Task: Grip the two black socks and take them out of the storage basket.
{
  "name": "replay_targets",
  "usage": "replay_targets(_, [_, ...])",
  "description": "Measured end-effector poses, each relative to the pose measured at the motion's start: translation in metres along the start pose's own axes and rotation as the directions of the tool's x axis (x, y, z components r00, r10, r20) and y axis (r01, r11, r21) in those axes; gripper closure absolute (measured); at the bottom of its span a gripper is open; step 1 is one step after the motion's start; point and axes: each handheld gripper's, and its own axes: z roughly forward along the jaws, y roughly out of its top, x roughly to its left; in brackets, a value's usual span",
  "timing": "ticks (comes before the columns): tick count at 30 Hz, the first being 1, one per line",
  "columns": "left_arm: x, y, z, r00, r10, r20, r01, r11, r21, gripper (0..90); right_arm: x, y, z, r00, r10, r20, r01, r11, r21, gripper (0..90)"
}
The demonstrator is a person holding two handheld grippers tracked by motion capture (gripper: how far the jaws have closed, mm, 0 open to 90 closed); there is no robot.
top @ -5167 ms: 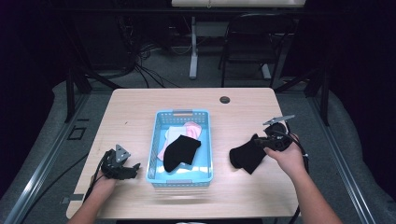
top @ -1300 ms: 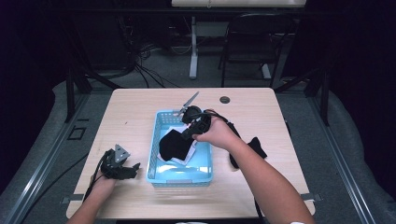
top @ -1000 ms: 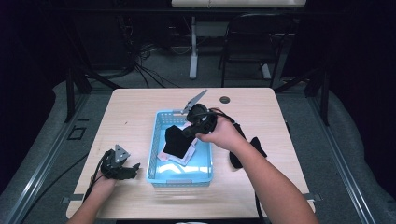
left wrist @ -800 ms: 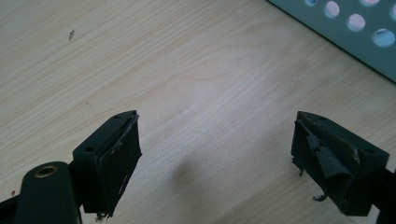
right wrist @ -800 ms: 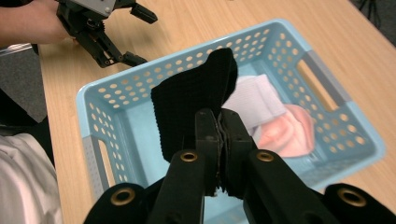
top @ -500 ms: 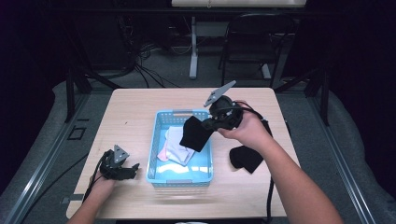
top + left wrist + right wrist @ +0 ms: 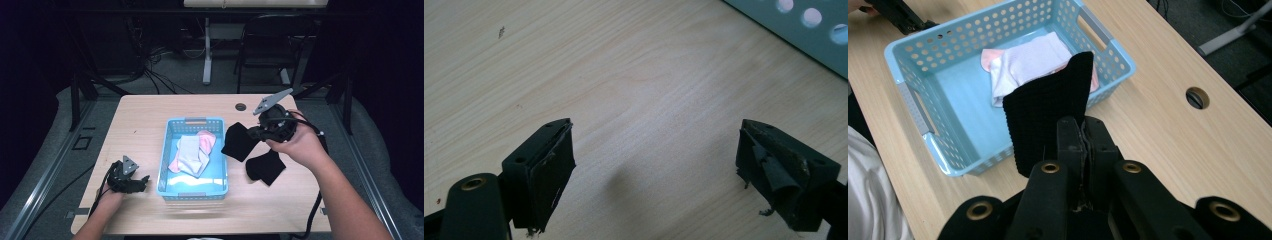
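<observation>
Carried up and out of the blue basket (image 7: pixel 168 147) since half a second ago, and now hanging over bare table just right of the basket's right wall: the black sock (image 7: pixel 239 142), pinched in the right gripper (image 7: pixel 257 133). Half a second back, still over the basket's right rim; now clear of it. Jaws pressed together on the sock's upper edge, seen plainly in the right gripper view, where the sock (image 7: pixel 1048 112) stands ahead of the closed tips with its long axis running away from them toward the basket (image 7: pixel 913 107). Below and slightly right of the hanging sock, flat on the table (image 7: pixel 145 112): a second black sock (image 7: pixel 265 167), near but apparently not touching. Key relation for the coming move, as a guess: the lying sock sits down and toward the person from the jaws, so likely a short lowering to set one beside or on the other. Left in the basket: pale and pink socks (image 7: pixel 192 152). Far side of the basket, left gripper (image 7: pixel 136 184) resting low by the table's near left, jaws spread wide with nothing between them, only wood grain under them in the left gripper view (image 7: pixel 656 165). Right hand (image 7: pixel 297 145) far nearer both black socks.
</observation>
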Motion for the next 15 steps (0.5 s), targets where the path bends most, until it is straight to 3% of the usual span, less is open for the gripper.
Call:
replay_targets(6, [0.000,0.000,0.001,1.0000,0.001,-0.001,-0.001,1.0000,0.002,15.6,-0.003,-0.015,-0.005,0.9997,0.022,0.013,-0.022,1.000,0.005,87.6])
replay_targets(15, [0.000,0.000,0.000,1.0000,0.000,-0.001,0.000,1.0000,0.002,15.6,-0.003,-0.034,0.006,0.9990,0.045,0.004,-0.045,0.999,0.030,87.6])
